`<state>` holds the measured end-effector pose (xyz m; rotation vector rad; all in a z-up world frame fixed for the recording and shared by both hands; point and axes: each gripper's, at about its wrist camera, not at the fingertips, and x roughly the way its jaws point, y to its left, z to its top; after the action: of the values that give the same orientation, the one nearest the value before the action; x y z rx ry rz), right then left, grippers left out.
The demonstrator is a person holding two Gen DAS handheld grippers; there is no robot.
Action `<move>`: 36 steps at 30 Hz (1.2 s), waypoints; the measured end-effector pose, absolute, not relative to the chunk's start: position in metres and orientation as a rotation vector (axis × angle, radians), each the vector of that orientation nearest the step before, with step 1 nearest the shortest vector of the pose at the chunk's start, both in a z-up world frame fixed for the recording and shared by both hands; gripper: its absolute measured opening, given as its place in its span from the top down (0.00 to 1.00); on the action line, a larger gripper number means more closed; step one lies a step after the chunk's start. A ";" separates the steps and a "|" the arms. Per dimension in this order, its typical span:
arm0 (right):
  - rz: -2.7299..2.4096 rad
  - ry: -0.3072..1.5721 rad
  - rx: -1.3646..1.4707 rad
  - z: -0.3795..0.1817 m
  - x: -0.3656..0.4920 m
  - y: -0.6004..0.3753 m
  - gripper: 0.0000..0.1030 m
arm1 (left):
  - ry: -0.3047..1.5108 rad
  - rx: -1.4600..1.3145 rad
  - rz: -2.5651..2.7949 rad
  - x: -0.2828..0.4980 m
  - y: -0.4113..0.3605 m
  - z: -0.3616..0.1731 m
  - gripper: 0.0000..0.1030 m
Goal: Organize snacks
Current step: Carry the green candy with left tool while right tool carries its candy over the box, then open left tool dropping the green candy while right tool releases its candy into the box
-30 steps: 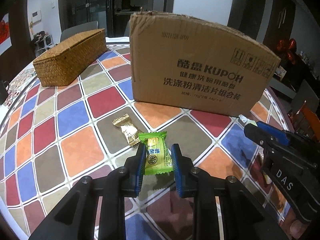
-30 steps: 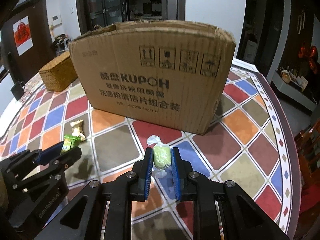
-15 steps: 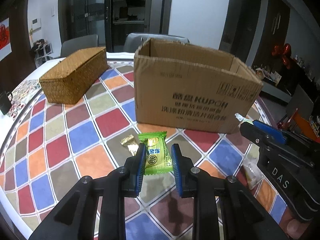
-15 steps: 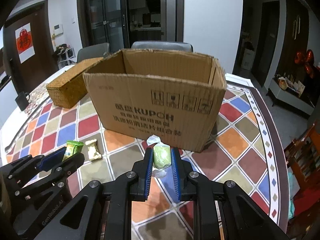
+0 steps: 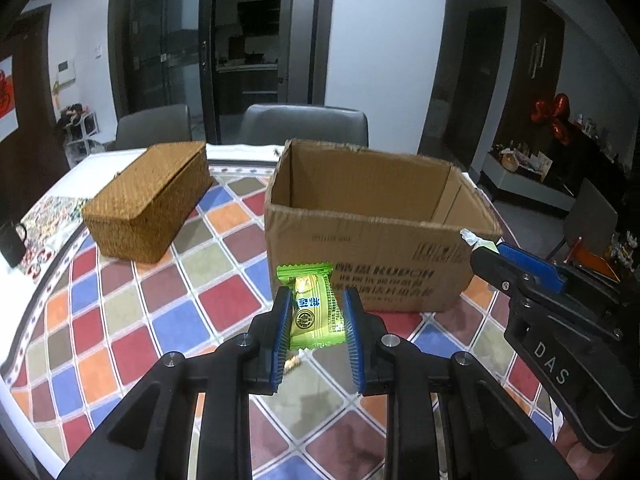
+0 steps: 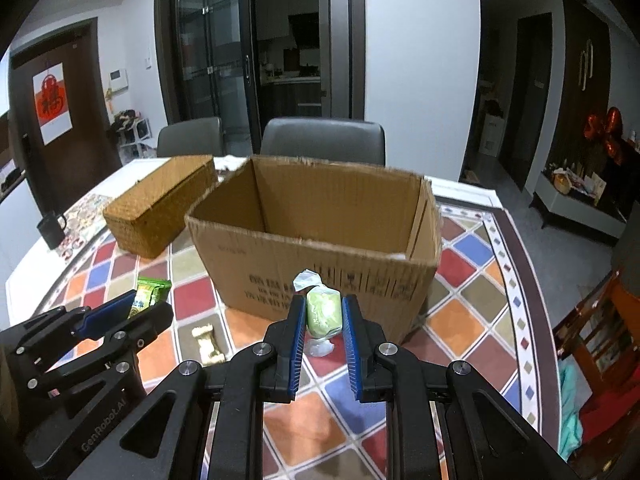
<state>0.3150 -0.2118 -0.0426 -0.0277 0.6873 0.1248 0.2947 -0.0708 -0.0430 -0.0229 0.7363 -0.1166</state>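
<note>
Two grips: left gripper [image 5: 316,316] clamps green snack packet [image 5: 314,306], right gripper [image 6: 323,320] pinches pale-green candy [image 6: 323,311].

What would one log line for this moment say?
left claw: grips green snack | right claw: grips pale candy | box: open | gold candy: on table

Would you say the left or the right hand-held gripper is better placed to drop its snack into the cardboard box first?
Probably the right hand-held gripper: its pale green candy sits centred before the cardboard box, whose opening faces it. The left hand-held gripper holds its green packet nearer the box's left corner.
</note>
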 end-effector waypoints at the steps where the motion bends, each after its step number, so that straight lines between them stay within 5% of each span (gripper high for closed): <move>1: 0.124 0.684 -0.027 -0.040 0.316 -0.211 0.81 | 0.732 -0.021 -0.120 0.297 -0.071 -0.040 0.75; 36: 0.098 0.658 -0.021 -0.013 0.397 -0.226 0.81 | 0.699 0.033 -0.192 0.410 -0.090 -0.003 0.75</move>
<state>0.3974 -0.2256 -0.0132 -0.0208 0.6581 0.0982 0.4099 -0.0898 -0.0028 0.0334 0.6992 -0.1923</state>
